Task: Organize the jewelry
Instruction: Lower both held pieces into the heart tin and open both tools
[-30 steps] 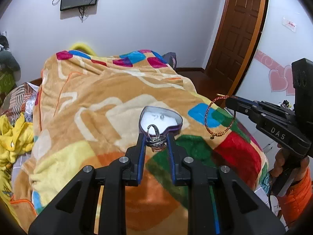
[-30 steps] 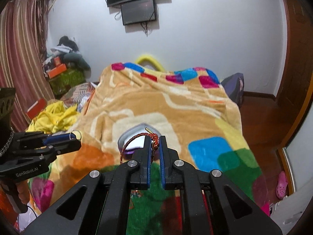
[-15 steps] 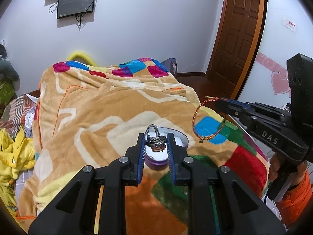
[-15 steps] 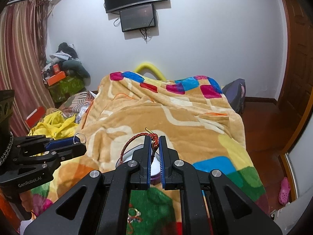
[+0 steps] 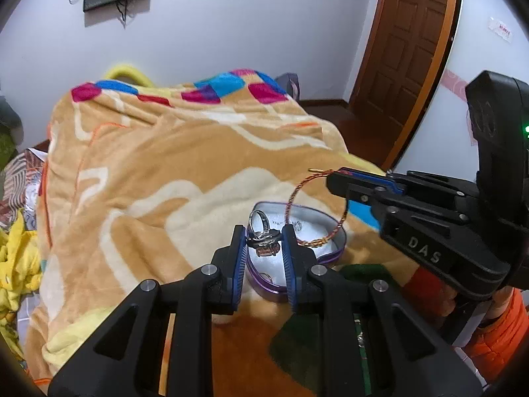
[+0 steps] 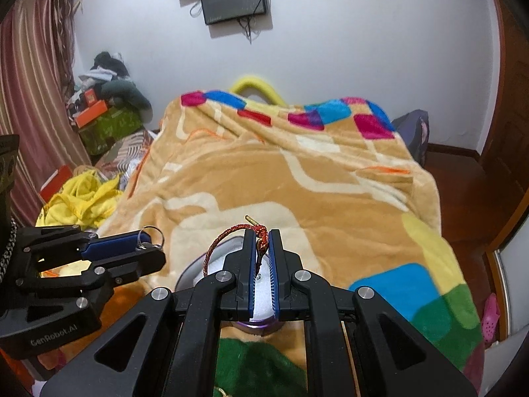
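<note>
A heart-shaped purple tin (image 5: 325, 223) with a white lining lies on the blanket; it also shows in the right wrist view (image 6: 195, 273), mostly behind my fingers. My left gripper (image 5: 264, 236) is shut on a cluster of silver rings (image 5: 263, 230) and holds it just above the tin; the rings show in the right wrist view (image 6: 150, 236) too. My right gripper (image 6: 262, 241) is shut on a red-and-gold cord bracelet (image 6: 224, 240), whose loop (image 5: 317, 208) hangs over the tin. A small ring (image 5: 265, 277) lies inside the tin.
A patterned orange blanket (image 5: 165, 165) covers the bed. Yellow clothes (image 6: 79, 198) and boxes (image 6: 96, 112) are piled at the left. A wooden door (image 5: 406, 43) stands at the right. A gold item (image 6: 220, 392) lies on the green patch near me.
Both grippers have moved forward and down over the tin, each still holding its jewelry. The bracelet loop now hangs over the tin, closer to the rings.
</note>
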### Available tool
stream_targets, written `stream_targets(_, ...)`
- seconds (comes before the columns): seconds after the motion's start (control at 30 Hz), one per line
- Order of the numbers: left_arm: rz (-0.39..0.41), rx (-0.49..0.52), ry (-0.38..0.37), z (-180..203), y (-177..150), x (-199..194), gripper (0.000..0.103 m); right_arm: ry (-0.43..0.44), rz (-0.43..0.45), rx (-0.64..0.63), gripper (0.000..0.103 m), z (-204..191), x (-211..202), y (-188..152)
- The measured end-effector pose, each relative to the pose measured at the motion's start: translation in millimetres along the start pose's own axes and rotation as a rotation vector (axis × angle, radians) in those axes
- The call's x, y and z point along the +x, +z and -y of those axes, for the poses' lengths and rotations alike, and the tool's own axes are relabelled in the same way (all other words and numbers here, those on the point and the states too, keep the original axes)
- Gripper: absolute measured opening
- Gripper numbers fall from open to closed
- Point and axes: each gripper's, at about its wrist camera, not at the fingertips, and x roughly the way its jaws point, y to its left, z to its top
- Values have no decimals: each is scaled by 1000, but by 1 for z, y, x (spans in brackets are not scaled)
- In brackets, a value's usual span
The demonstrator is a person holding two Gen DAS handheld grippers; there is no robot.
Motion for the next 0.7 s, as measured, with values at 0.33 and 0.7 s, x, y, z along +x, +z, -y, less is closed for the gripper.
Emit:
stream_targets(0.33,-75,19,-17,1,-4,32,20,5,-85,-52,7,-1,21,-8)
stream_targets(0.7,-87,25,-23,0,-3,35,20,17,-140,-57,7,0,29,-7)
